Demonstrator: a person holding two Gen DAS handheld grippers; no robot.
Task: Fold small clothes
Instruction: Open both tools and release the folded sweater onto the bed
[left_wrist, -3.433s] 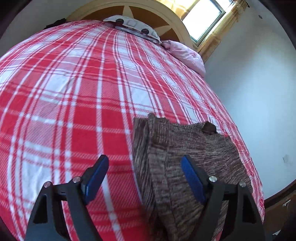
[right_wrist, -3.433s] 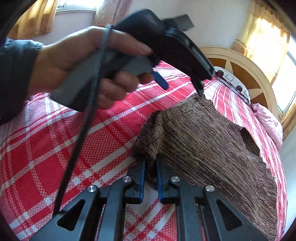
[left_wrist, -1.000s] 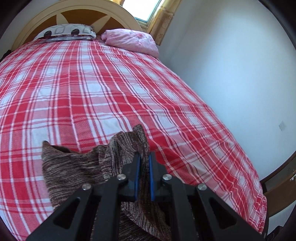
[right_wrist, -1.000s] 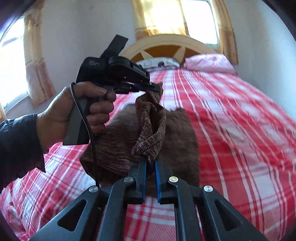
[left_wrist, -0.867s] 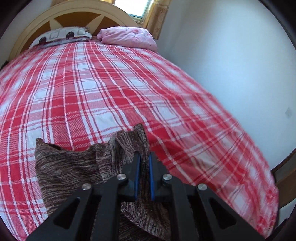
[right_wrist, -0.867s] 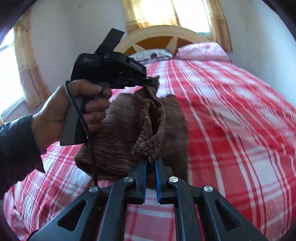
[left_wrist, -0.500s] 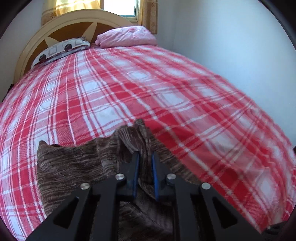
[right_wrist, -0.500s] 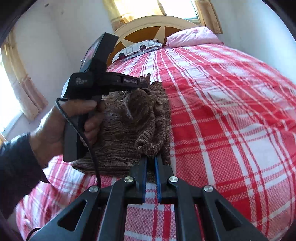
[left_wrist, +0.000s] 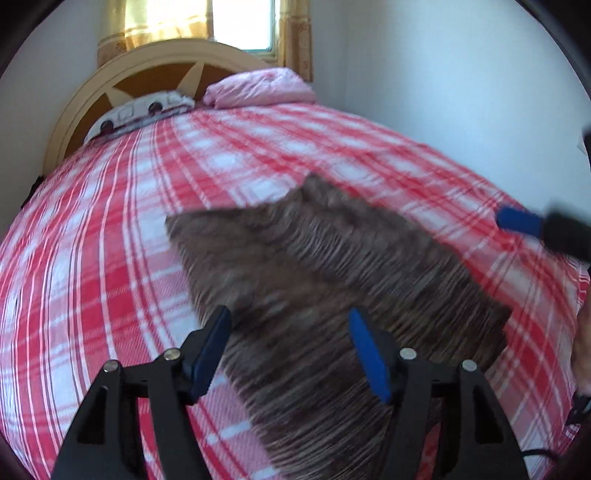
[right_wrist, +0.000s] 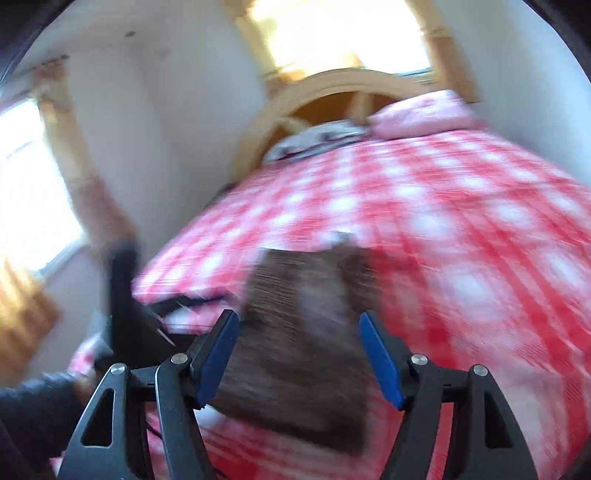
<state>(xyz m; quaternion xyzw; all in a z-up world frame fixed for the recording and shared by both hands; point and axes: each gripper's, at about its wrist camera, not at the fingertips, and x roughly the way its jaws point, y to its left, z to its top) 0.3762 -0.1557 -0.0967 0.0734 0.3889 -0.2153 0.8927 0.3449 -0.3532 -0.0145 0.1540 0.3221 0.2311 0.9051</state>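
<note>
A brown knitted garment (left_wrist: 332, 280) lies folded flat on the red and white plaid bedspread (left_wrist: 92, 258). My left gripper (left_wrist: 290, 317) is open and empty above its near part. My right gripper (right_wrist: 297, 321) is also open and empty over the garment (right_wrist: 295, 332), which looks blurred in the right wrist view. A blue fingertip of the right gripper (left_wrist: 517, 221) shows at the right edge of the left wrist view. The left gripper body (right_wrist: 125, 317) and the hand that holds it show blurred at the left of the right wrist view.
A wooden arched headboard (left_wrist: 110, 85) stands at the far end with a patterned pillow (left_wrist: 140, 110) and a pink pillow (left_wrist: 258, 88). A white wall (left_wrist: 461, 74) runs along the bed's right side. Curtained windows (right_wrist: 29, 177) are behind and left.
Both grippers have let go of the garment and opened. The raised fold has dropped flat onto the bed. Both grippers have pulled back and are moving fast.
</note>
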